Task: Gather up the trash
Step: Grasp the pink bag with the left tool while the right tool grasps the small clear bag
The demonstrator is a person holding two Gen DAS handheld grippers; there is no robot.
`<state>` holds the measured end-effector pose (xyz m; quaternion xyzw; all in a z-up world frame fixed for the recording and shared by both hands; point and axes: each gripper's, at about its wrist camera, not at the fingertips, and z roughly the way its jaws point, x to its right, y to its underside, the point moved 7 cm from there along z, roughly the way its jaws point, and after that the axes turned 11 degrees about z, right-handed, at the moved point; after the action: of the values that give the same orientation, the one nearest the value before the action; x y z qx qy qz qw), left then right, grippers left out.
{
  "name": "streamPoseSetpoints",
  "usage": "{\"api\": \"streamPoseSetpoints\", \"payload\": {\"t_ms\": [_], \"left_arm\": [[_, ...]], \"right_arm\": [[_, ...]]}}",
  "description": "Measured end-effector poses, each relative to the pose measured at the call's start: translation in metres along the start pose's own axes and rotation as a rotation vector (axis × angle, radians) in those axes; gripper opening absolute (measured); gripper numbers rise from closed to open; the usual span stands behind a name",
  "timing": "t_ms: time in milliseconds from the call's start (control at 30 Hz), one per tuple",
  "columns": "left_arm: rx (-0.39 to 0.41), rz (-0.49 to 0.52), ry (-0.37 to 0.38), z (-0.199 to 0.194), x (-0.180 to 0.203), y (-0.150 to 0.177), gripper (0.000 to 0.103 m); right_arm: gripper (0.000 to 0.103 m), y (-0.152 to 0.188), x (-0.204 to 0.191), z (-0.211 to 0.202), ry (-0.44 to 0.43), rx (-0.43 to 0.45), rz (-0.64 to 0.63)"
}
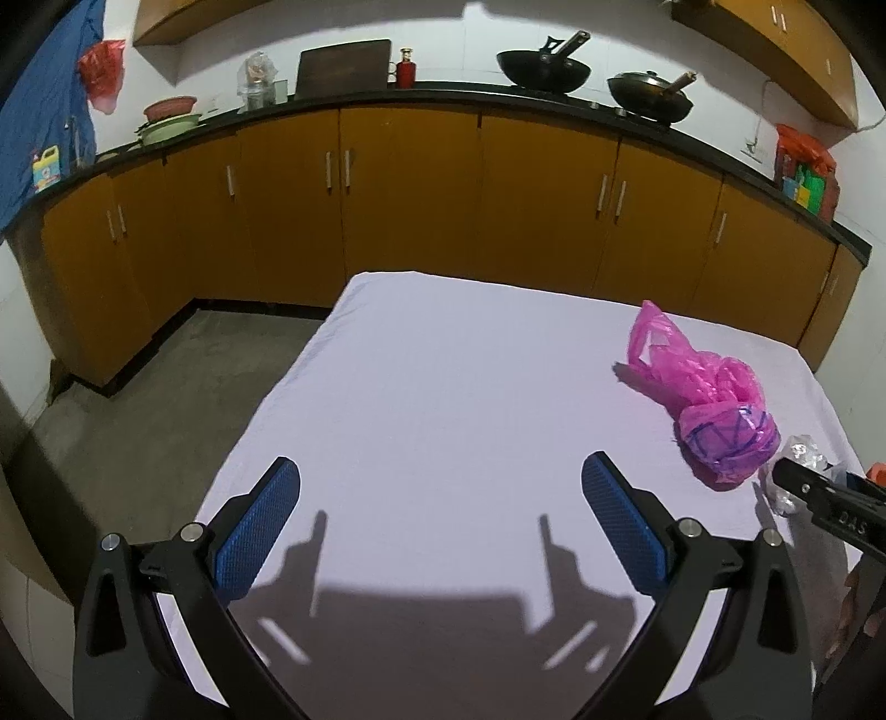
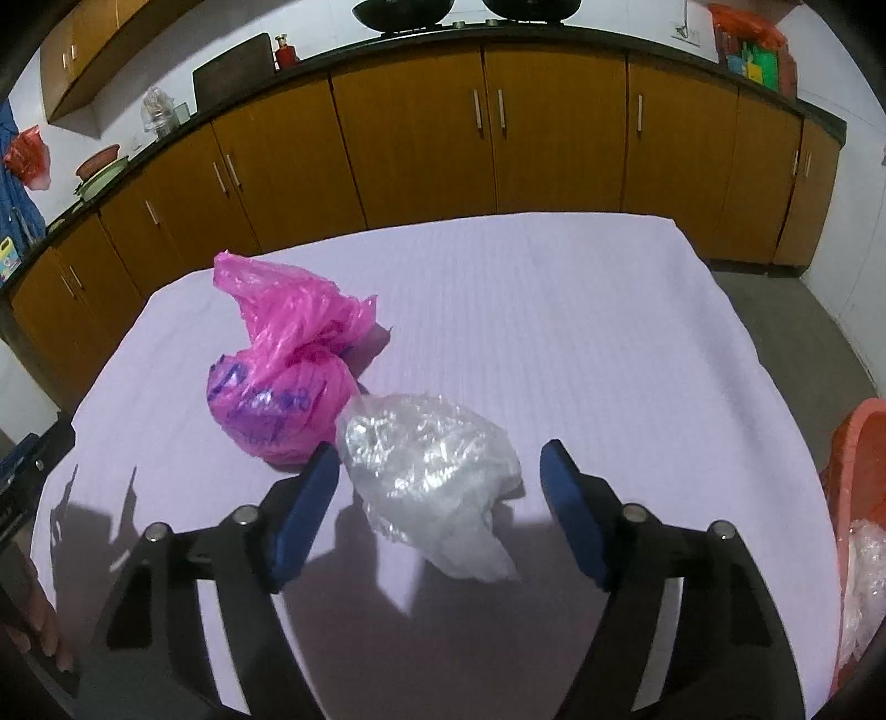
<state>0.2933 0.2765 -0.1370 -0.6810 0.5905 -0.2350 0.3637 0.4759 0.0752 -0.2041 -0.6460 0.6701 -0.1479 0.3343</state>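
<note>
Nearest: right gripper, jaws apart, straddling clear crumpled plastic without pressing it. Touching at ten o'clock: pink bag. At three o'clock, orange bin, cut off. Left gripper wide, empty over white table.

Left hand-held gripper: black linkage arms, silver pivot screws, blue textured pads. Right hand-held gripper alike.

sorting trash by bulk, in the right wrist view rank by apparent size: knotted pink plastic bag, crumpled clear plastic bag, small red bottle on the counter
1. Knotted pink plastic bag
2. Crumpled clear plastic bag, nearly as large and nearer the camera, so this order is unsure
3. Small red bottle, far back, clearly smallest
</note>
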Motion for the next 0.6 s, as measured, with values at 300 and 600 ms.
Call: {"api": "streamPoseSetpoints", "payload": {"t_ms": [300, 600], "left_arm": [[0.013, 0.041, 0.102, 0.002, 0.042, -0.014, 0.101], [0.011, 0.103, 0.228, 0.007, 0.118, -0.032, 0.101]], "right_arm": [[0.047, 0.005, 0.003, -0.006, -0.018, -0.013, -0.021], [0.045, 0.01, 0.054, -0.044, 0.016, 0.042, 0.035]]}}
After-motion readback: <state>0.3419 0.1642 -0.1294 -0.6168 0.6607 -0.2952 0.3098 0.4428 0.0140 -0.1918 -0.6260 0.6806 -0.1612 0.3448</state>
